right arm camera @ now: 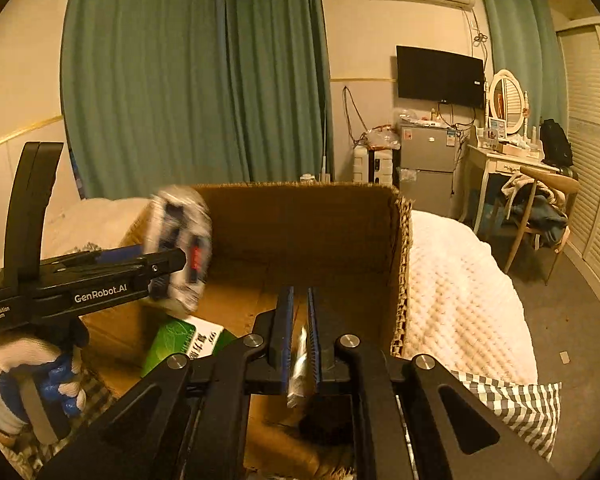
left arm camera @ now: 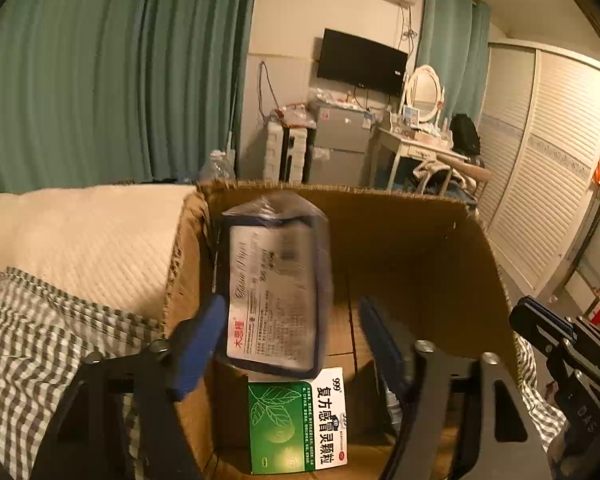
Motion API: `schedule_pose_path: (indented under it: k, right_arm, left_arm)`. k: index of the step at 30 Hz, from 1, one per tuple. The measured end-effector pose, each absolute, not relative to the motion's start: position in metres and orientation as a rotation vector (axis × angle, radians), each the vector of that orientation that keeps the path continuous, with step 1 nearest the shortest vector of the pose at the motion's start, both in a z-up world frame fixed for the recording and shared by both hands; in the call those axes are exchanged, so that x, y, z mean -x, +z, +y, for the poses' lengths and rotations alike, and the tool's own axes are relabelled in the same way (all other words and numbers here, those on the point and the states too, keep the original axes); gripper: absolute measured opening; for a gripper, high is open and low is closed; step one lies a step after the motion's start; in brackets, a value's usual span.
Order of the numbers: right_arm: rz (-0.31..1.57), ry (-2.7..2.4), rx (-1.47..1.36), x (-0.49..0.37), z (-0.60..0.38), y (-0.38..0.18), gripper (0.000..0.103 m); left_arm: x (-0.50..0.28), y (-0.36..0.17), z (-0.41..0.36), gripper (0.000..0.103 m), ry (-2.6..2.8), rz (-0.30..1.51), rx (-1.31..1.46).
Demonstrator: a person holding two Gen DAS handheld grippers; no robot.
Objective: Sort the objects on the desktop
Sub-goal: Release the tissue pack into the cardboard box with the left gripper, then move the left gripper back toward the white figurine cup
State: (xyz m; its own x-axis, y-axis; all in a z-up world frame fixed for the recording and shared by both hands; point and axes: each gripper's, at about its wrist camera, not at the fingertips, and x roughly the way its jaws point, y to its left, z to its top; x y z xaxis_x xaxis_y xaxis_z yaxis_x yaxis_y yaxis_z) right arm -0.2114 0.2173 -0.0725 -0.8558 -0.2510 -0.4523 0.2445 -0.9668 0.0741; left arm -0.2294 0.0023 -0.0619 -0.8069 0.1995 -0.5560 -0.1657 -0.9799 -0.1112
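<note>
Over the cardboard box (left arm camera: 400, 240), left side first: my left gripper (left arm camera: 292, 340) stands spread, the plastic-wrapped pack (left arm camera: 274, 280) blurred between its jaws, long axis running away from me, pads apparently clear of it. Rightward, my right gripper (right arm camera: 300, 320) pinches a thin foil packet (right arm camera: 298, 364) above the box floor.
</note>
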Motion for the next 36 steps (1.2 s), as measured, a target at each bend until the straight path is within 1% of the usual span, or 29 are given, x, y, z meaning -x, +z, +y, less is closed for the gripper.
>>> schedule_pose_path:
  k: [2, 8, 11, 17, 21, 25, 33, 36]
  right_arm:
    - [-0.02, -2.807, -0.67, 0.207, 0.217, -0.068, 0.015]
    - [-0.053, -2.812, -0.613, 0.181, 0.218, -0.048, 0.015]
    - [-0.069, -2.813, -0.577, 0.169, 0.219, -0.036, 0.016]
    - [-0.091, -2.819, -0.516, 0.138, 0.22, -0.017, 0.02]
    - [-0.124, -2.813, -0.482, 0.116, 0.222, -0.004, 0.021]
    - [-0.135, -2.815, -0.454, 0.094, 0.224, 0.005, 0.028]
    - [-0.171, -2.807, -0.423, 0.053, 0.226, 0.015, 0.03]
    - [-0.162, -2.809, -0.412, 0.036, 0.225, 0.017, 0.035]
  left_arm:
    - [0.222, -0.055, 0.001, 0.083, 2.821, -0.095, 0.848]
    - [0.199, -0.034, -0.005, 0.086, 2.825, -0.105, 0.812]
    - [0.186, -0.021, -0.01, 0.096, 2.835, -0.139, 0.774]
    - [0.148, 0.01, -0.011, 0.103, 2.87, -0.16, 0.662]
    - [0.12, 0.028, -0.017, 0.103, 2.89, -0.169, 0.595]
    - [0.089, 0.041, -0.023, 0.103, 2.915, -0.163, 0.532]
    - [0.048, 0.042, -0.032, 0.103, 2.984, -0.104, 0.464]
    - [0.034, 0.038, -0.038, 0.103, 2.987, -0.117, 0.47]
